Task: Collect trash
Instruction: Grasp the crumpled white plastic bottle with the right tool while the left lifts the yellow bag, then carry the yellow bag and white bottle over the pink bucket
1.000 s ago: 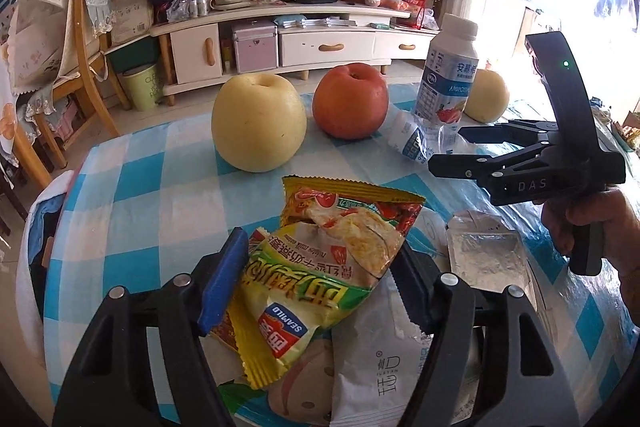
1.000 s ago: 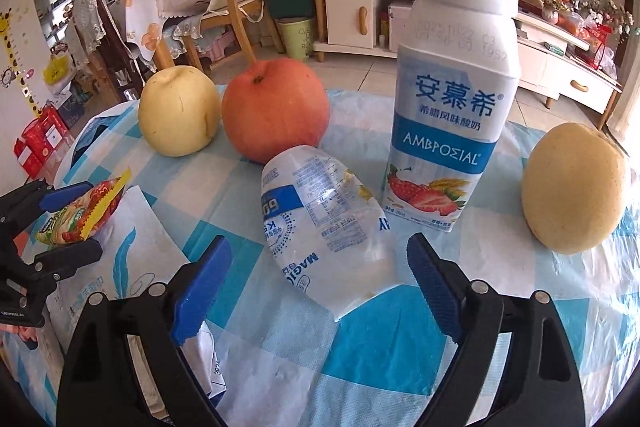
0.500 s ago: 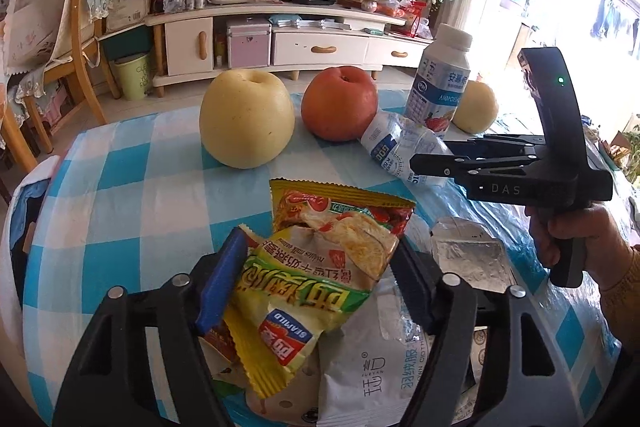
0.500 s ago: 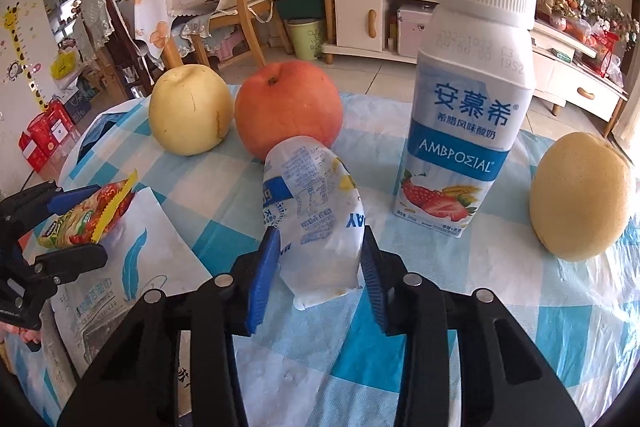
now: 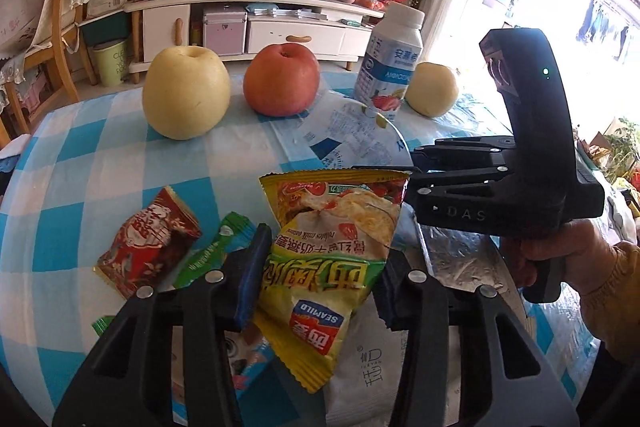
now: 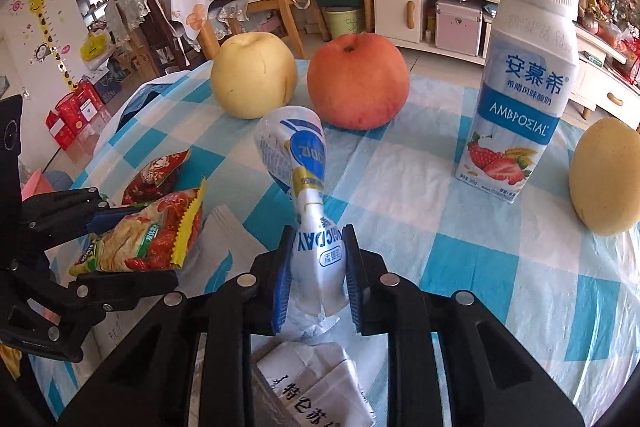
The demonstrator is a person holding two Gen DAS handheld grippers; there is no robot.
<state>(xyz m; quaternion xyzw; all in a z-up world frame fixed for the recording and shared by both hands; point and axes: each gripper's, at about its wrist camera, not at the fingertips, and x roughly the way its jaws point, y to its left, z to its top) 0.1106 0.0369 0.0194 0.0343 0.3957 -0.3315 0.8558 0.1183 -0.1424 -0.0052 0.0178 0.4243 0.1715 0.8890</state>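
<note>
Left wrist view: the left gripper (image 5: 316,279) has just been closing its jaws and now pinches a yellow snack packet (image 5: 324,259), lifted off the checked tablecloth (image 5: 92,163). At about nine o'clock from the packet lie a red wrapper (image 5: 148,247) and a green wrapper (image 5: 212,251), both flat on the cloth. A white pouch (image 5: 360,375) lies under the packet toward five o'clock, and a foil sachet (image 5: 460,259) lies at three o'clock. Farther off at twelve o'clock stand a yellow pear (image 5: 186,93) and a red apple (image 5: 282,79), with a yogurt bottle (image 5: 390,63) upright at one o'clock and a second pear (image 5: 432,89) just beside it. A hand (image 5: 560,259) at three o'clock holds the right gripper (image 5: 384,169), seen here from the side.

In the right wrist view, the right gripper (image 6: 316,277) is clamped tight on a crumpled clear plastic bag (image 6: 300,179) with blue and yellow print; its jaws have just been closing and squeeze the bag's lower end narrow, so the wider part stands up toward twelve o'clock. The bag is raised off the cloth. Folded white paper (image 6: 316,383) lies below the jaws at six o'clock.
</note>
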